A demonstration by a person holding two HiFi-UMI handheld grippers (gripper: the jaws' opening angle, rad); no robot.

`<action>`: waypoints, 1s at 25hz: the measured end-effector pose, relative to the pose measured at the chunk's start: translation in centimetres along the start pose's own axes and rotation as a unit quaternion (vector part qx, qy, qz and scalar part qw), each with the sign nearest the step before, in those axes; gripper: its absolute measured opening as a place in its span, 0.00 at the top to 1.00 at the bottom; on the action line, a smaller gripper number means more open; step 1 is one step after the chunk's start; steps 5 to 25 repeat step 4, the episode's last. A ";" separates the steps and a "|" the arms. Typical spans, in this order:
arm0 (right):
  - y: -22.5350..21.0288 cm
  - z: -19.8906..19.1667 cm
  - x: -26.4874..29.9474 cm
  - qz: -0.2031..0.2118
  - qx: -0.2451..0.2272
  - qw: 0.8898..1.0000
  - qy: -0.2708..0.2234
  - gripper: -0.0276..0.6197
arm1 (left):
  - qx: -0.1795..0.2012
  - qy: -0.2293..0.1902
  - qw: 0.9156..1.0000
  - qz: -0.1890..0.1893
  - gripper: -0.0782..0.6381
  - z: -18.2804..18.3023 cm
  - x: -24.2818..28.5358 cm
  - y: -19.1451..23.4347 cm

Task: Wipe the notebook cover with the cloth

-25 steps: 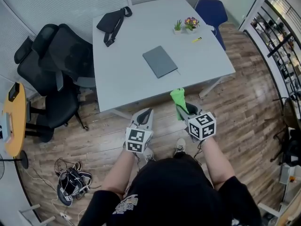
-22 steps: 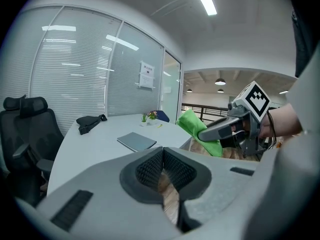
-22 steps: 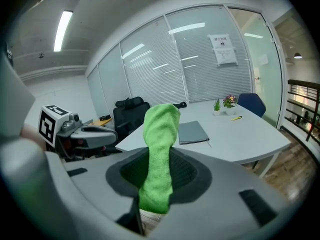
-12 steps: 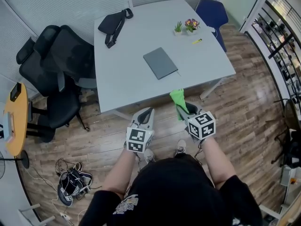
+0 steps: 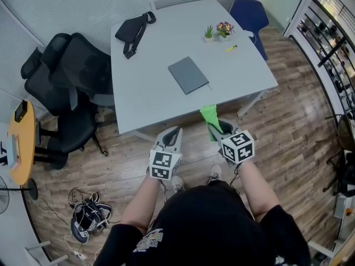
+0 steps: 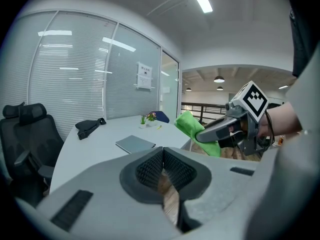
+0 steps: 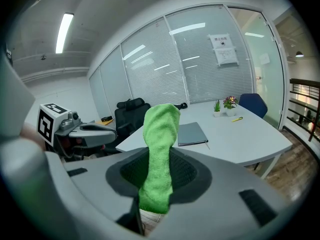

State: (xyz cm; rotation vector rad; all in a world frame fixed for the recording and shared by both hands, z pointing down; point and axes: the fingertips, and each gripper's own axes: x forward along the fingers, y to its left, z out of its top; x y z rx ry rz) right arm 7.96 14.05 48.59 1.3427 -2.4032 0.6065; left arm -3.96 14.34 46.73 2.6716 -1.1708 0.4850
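A grey notebook (image 5: pixel 189 74) lies flat near the middle of the white table (image 5: pixel 150 93); it also shows as a grey notebook (image 6: pixel 134 143) and a grey notebook (image 7: pixel 193 133) in the gripper views. My right gripper (image 5: pixel 215 127) is shut on a green cloth (image 5: pixel 209 117), which sticks up between its jaws as a green cloth (image 7: pixel 160 154). It hovers just short of the table's near edge. My left gripper (image 5: pixel 171 136) is shut and empty, beside it over the floor.
A black pouch (image 5: pixel 133 30) lies at the table's far left. Two small potted plants (image 5: pixel 218 30) and a yellow pen (image 5: pixel 232 47) sit far right. Black office chairs (image 5: pixel 66 82) stand left of the table, a blue chair (image 5: pixel 248 13) behind it. Cables (image 5: pixel 89 218) lie on the wood floor.
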 end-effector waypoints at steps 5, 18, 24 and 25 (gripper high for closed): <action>0.0 0.0 -0.4 0.002 0.002 1.000 -0.001 0.79 | 0.002 0.000 1.000 -0.001 0.88 0.2 -0.1 -0.5; 0.0 0.0 -0.4 0.002 0.002 1.000 -0.001 0.79 | 0.002 0.000 1.000 -0.001 0.88 0.2 -0.1 -0.5; 0.0 0.0 -0.4 0.002 0.002 1.000 -0.001 0.79 | 0.002 0.000 1.000 -0.001 0.88 0.2 -0.1 -0.5; 0.0 0.0 -0.4 0.002 0.002 1.000 -0.001 0.79 | 0.002 0.000 1.000 -0.001 0.88 0.2 -0.1 -0.5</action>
